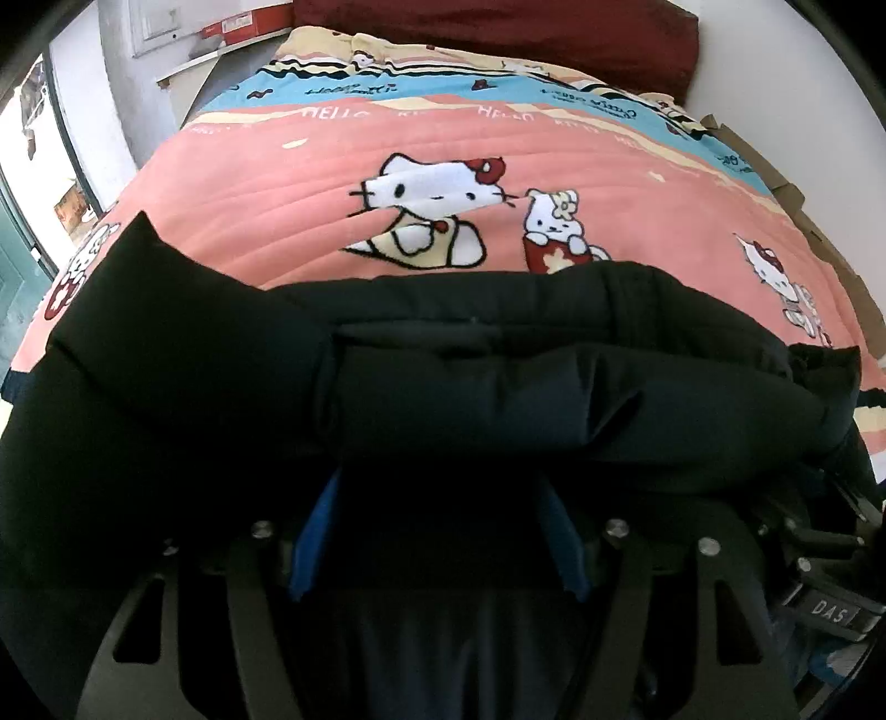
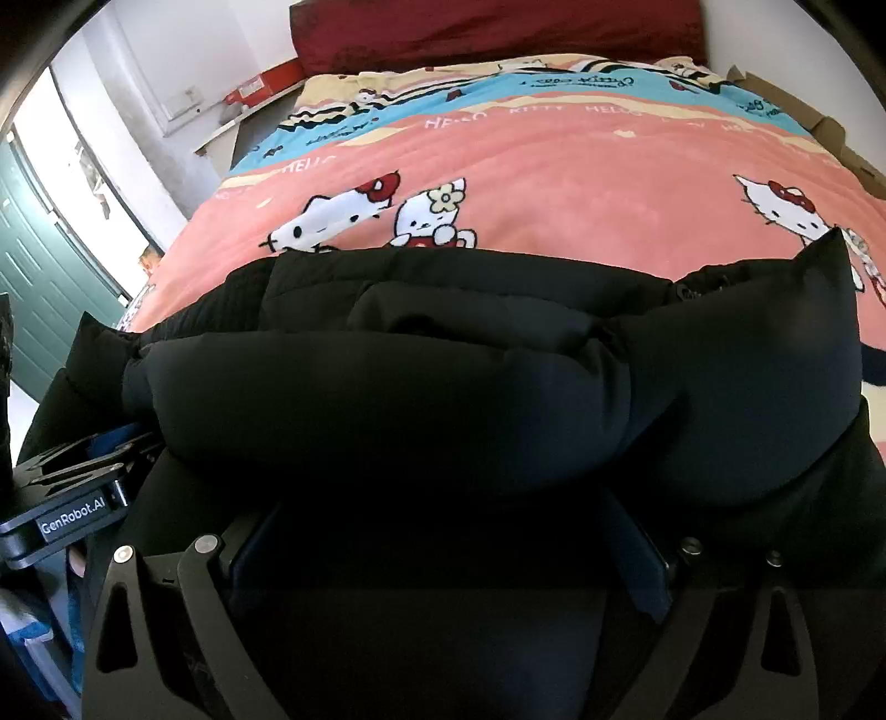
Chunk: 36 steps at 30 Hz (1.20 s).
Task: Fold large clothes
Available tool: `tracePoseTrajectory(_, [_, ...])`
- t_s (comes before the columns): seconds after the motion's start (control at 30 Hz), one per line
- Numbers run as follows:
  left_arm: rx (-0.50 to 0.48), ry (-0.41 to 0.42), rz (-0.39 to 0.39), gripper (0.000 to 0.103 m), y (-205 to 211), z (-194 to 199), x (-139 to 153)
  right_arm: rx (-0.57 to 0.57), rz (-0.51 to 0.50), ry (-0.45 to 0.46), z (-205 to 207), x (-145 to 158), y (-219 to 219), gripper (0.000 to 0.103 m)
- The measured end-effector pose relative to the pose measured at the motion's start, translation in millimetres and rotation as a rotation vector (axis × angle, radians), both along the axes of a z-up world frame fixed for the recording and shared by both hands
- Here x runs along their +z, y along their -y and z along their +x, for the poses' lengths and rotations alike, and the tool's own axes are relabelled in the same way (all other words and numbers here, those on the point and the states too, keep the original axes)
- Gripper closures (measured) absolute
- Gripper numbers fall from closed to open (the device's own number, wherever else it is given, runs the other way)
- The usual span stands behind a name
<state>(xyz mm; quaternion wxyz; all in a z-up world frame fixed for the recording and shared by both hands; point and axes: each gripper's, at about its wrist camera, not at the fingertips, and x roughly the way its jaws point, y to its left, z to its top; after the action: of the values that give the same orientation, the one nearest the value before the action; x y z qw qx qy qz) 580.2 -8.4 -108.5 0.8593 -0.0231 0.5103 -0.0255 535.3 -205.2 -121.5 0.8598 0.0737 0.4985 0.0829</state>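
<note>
jacket (image 1: 470,387) bunched at bed (image 1: 277,210) near edge | left gripper (image 1: 437,531), right gripper (image 2: 443,554): jaws spread, fabric between, grip cannot be told

A pink cartoon-cat bedspread (image 1: 310,221) covered the bed, with a blue band (image 1: 443,94) and a cream band (image 1: 332,44) toward its far end. A dark red pillow (image 1: 498,27) lay at the head, against a white wall (image 1: 775,55). A red box (image 2: 266,83) sat on a ledge at left. A green door (image 2: 39,266) stood beside a bright opening. Brown cardboard (image 2: 830,133) edged the bed's right side.
</note>
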Motion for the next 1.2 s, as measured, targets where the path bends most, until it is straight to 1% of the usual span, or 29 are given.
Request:
tracePoseTrajectory(0.4, [0.002, 0.048, 0.031, 0.037, 4, 1, -8, -0.004, 0.024, 0.041, 3, -12, 0, 0.005])
tracePoseTrajectory(0.5, [0.000, 0.033, 0.077, 0.037, 10, 0, -4, -0.007, 0.019, 0.045, 1, -13, -1, 0.005])
tracePoseTrajectory(0.57, [-0.007, 0.014, 0.086, 0.037, 11, 0, 2, -0.003, 0.003, 0.028, 1, -10, -3, 0.006])
tracePoseTrajectory(0.63, [-0.015, 0.000, 0.067, 0.037, 7, -4, 13, -0.002, 0.004, 0.011, 0, -4, -2, 0.006])
tracePoseTrajectory(0.73, [-0.011, 0.022, 0.056, 0.037, -3, -19, 29, 0.030, 0.018, 0.009, -14, 11, 3, 0.006])
tracePoseTrajectory(0.8, [0.003, 0.052, 0.057, 0.037, -14, -35, 39, 0.033, 0.026, 0.032, -28, 23, 11, 0.006])
tracePoseTrajectory(0.87, [0.015, 0.065, 0.044, 0.037, -24, -48, 42, 0.032, 0.023, 0.057, -44, 34, 21, 0.006])
tracePoseTrajectory(0.97, [0.012, 0.063, 0.054, 0.037, -33, -58, 34, 0.049, -0.011, 0.073, -65, 37, 33, 0.006])
tracePoseTrajectory(1.03, [-0.002, 0.058, 0.059, 0.037, -33, -59, 24, 0.047, -0.039, 0.070, -71, 29, 40, 0.006])
tracePoseTrajectory(1.13, [-0.021, 0.068, 0.085, 0.035, -28, -58, 14, 0.036, -0.004, 0.044, -74, 10, 51, 0.006])
tracePoseTrajectory(1.2, [-0.019, 0.080, 0.085, 0.035, -26, -58, 9, 0.034, 0.013, 0.042, -73, 2, 52, 0.005])
